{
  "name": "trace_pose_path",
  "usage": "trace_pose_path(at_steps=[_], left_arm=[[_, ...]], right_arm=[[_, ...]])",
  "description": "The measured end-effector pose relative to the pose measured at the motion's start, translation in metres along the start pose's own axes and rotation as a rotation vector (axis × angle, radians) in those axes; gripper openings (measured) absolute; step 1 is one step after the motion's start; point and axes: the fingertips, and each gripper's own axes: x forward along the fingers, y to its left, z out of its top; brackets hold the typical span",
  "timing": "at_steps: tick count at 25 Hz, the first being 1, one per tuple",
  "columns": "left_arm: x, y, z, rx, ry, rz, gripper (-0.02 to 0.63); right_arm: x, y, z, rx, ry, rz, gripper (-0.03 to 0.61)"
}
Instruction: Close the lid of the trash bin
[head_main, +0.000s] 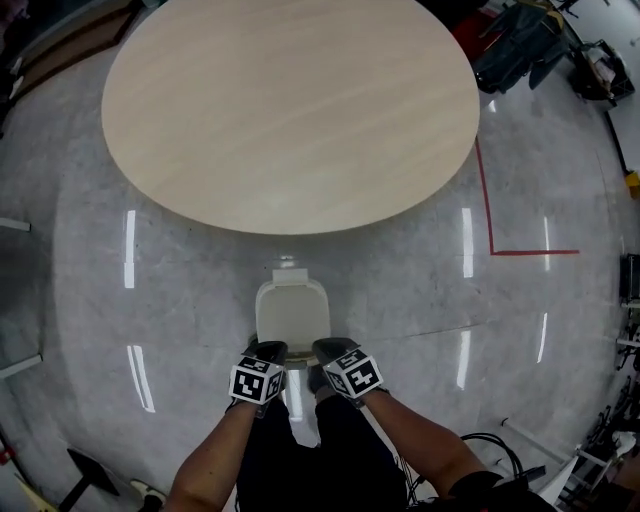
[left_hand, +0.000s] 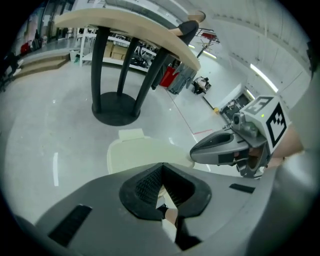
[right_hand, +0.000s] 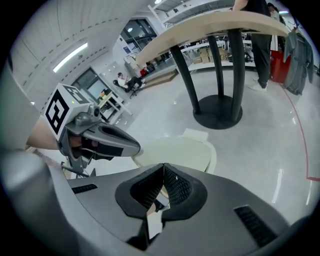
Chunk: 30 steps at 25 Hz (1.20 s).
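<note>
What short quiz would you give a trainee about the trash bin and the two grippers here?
1. True or false: the left gripper holds the lid of the trash bin.
2. The trash bin stands: A) on the round table; B) on the floor near it; C) on a chair.
3. Fill in: the right gripper's jaws are ____.
Key: 1 false, the left gripper is shut and empty; 2 B; 3 shut.

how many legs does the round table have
3 legs, seen in the left gripper view: one left, one middle, one slanting right, all on the round base. A fourth could be hidden behind them.
</note>
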Motion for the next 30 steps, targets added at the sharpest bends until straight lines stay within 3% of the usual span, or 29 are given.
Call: trace_pose_path(at_steps=[8,16,22,30], left_arm=[[0.050,0.012,-0.085,0.048,0.142,-0.069,-0.009],[0.096,0.046,-0.144,0.043,0.237,-0.053,-0.009],[0.115,0.058,-0.145,0.066,0.217,-0.068,-0.009],[0.090,0.046,-0.130,0.066,0.158,-0.057,-0.009]], right_arm=[[0.057,0.003,-0.083,0.062,0.105,-0.015,0.008],[0.115,-0.018,-0.135,0.113,0.171,-0.060,0.008],[0.131,-0.028,-0.139,0.096,0.144,-0.047,0.008],[0.112,-0.012,-0.122,0.128,0.085,-0.043,0.008]])
